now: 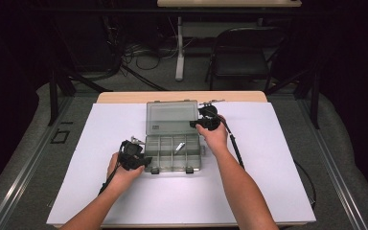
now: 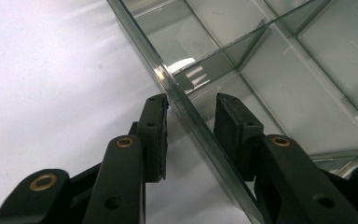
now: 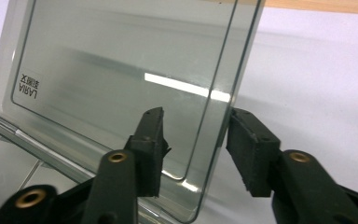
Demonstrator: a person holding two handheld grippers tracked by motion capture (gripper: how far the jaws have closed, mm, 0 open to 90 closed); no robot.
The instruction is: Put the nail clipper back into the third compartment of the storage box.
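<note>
Clear smoky plastic organizer box [image 1: 175, 153] sits between my grippers. My left gripper [image 2: 189, 105] straddles its side wall, jaws apart, likely steadying it. My right gripper [image 3: 196, 126] brackets the raised lid [image 3: 121, 70], not clamped. A small metallic item [image 1: 179, 147] inside is unclear.

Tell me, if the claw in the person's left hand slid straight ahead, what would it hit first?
Probably nothing at first: the left claw already straddles the clear box's side wall, so it would slide along it. Farther ahead, its inner side would likely meet a divider; depth is unclear.
</note>
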